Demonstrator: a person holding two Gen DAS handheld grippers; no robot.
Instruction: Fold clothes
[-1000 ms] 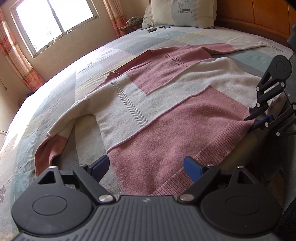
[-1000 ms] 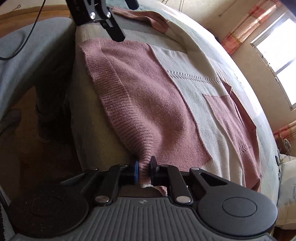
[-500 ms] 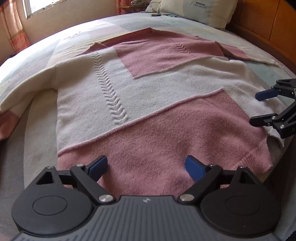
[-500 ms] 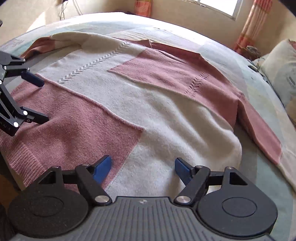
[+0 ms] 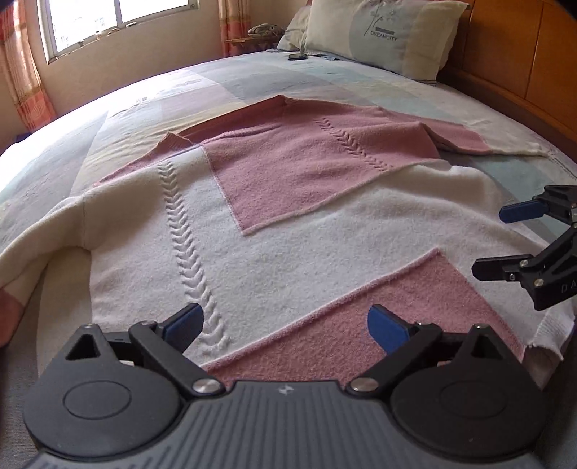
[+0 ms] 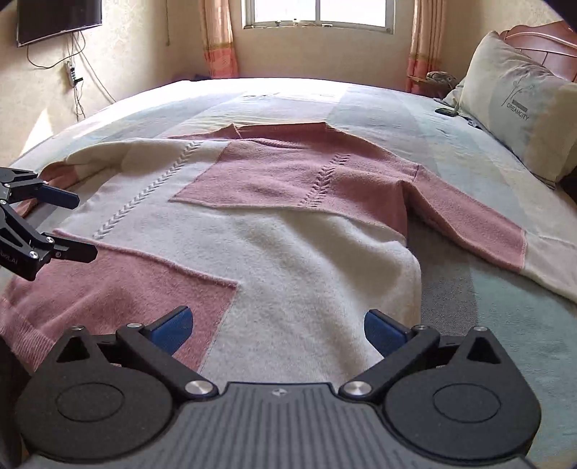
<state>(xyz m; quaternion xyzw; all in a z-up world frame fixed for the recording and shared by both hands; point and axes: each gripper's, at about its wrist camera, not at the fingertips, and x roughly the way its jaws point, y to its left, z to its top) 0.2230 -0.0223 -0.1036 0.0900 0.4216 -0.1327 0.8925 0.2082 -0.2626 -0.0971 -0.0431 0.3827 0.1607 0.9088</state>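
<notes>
I am looking at one pink-and-cream sweater (image 5: 288, 231) lying flat, front up, across the middle of the bed (image 6: 505, 324), both sleeves spread out to the sides and its hem toward me. I am holding two grippers above the hem end, the left gripper (image 5: 285, 324) and the right gripper (image 6: 276, 326), both spread wide and gripping nothing. Around it I am seeing the pastel patchwork bedspread (image 5: 234, 83), two pillows, one of them the printed pillow (image 6: 515, 104), at the far right by the wooden headboard (image 5: 523, 47), one window (image 6: 317, 12) with two checked curtains, and one wall-mounted television (image 6: 57, 16).
</notes>
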